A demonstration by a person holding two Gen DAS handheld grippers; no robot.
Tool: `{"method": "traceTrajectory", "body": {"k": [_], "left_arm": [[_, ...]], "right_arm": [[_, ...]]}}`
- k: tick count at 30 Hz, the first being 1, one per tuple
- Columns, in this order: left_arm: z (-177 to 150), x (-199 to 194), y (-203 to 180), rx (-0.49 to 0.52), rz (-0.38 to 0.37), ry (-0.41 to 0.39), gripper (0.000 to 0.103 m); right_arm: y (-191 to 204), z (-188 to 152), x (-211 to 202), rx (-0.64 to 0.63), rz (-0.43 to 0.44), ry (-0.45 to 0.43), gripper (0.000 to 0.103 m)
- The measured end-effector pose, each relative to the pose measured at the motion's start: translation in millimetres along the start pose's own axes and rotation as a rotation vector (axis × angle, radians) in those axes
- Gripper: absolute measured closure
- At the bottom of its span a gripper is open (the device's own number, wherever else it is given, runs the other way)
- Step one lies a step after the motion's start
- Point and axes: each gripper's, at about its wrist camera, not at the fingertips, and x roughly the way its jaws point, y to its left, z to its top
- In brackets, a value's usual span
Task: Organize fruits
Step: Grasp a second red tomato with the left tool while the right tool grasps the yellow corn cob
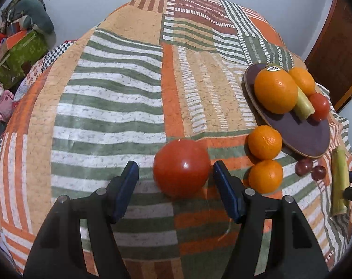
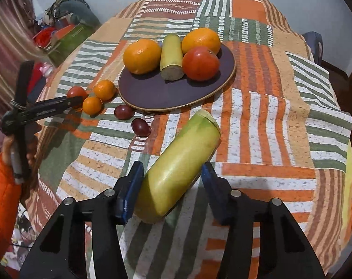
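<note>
A dark round plate (image 2: 152, 93) (image 1: 303, 137) holds two oranges (image 2: 142, 55), a green-yellow stalk piece (image 2: 171, 57) and a tomato (image 2: 200, 63). My left gripper (image 1: 176, 174) is open around a red tomato (image 1: 181, 167) on the cloth; its right finger is close to the tomato, the left one apart. Two mandarins (image 1: 265, 141) and two dark grapes (image 1: 303, 166) lie beside the plate. My right gripper (image 2: 173, 174) is open around a second green-yellow stalk piece (image 2: 178, 167) lying on the cloth, the left finger touching it.
The table is covered by a striped patchwork cloth (image 1: 117, 93). Boxes and toys (image 1: 17, 53) stand beyond the left edge. A wooden door (image 1: 334, 53) is at the right. The person's orange sleeve (image 2: 1, 197) shows at the left.
</note>
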Motion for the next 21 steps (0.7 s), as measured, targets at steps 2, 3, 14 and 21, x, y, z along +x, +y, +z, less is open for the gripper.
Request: {"method": "traceTrajectory", "body": {"k": [2,3,14,21], "left_arm": [[0,1,-2,0.000,0.001,-0.009,0.049],[1,2,-2,0.001,-0.008,-0.006,0.057],[-18,-36,-7,0.028,-0.005,-0.041,0.058],[-32,-70,-23,0.055,-0.058,-0.078,0.058]], "right_arm": [[1,2,6,0.012,-0.007,0.000,0.053],[2,4,10,0.018,-0.009,0.001,0.050],[8,16,33,0.008,-0.095,-0.043,0.051],[2,1,10,-0.130,-0.126,0.014,0.065]]}}
